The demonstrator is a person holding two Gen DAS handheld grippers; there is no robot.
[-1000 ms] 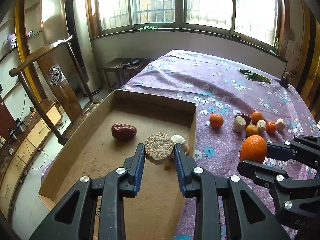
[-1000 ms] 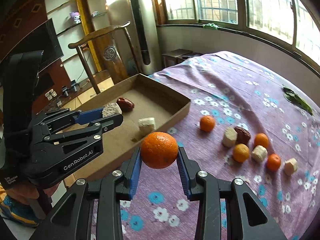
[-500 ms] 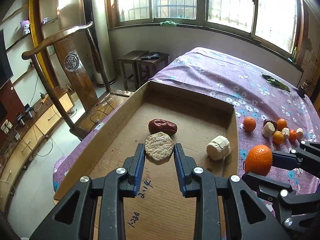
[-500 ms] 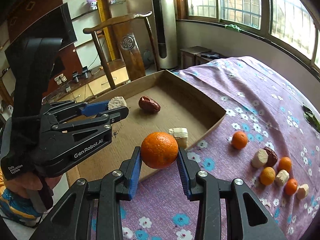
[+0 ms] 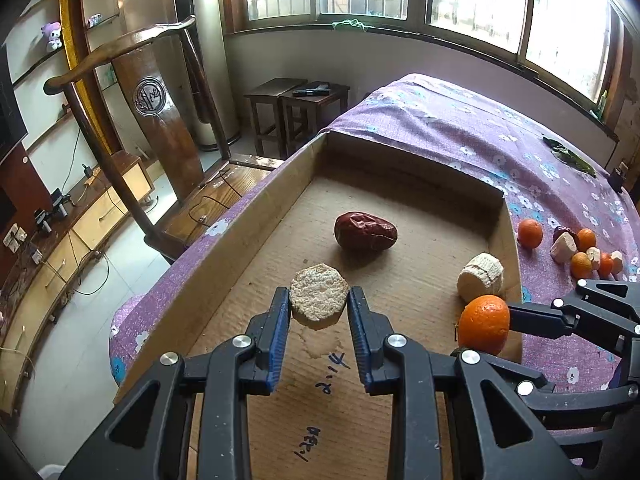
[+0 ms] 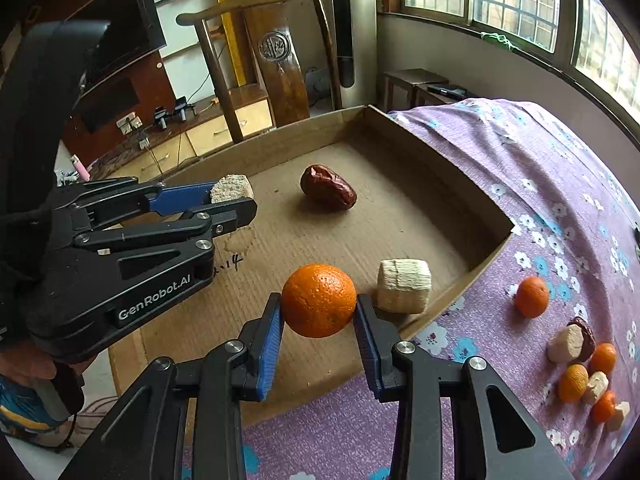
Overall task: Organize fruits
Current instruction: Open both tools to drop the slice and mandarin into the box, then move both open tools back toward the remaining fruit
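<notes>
My left gripper (image 5: 319, 308) is shut on a pale round chunk (image 5: 318, 300) and holds it over the cardboard tray (image 5: 256, 224); it also shows in the right wrist view (image 6: 232, 196). My right gripper (image 6: 319, 312) is shut on an orange (image 6: 319, 300) above the tray's near right part; the orange also shows in the left wrist view (image 5: 484, 324). In the tray lie a red date (image 5: 366, 231) and a pale chunk (image 5: 480, 278). Several small oranges, pale chunks and a date (image 6: 576, 364) lie on the purple cloth to the right.
The tray sits at the left edge of a bed with a purple flowered cloth (image 5: 460, 132). A wooden chair (image 5: 156, 92) and two stools (image 5: 296, 100) stand beyond the tray. A green leaf (image 5: 568, 158) lies far right.
Both grippers have moved left over the tray, each still holding its fruit. The orange now hangs over the tray's near right corner.
</notes>
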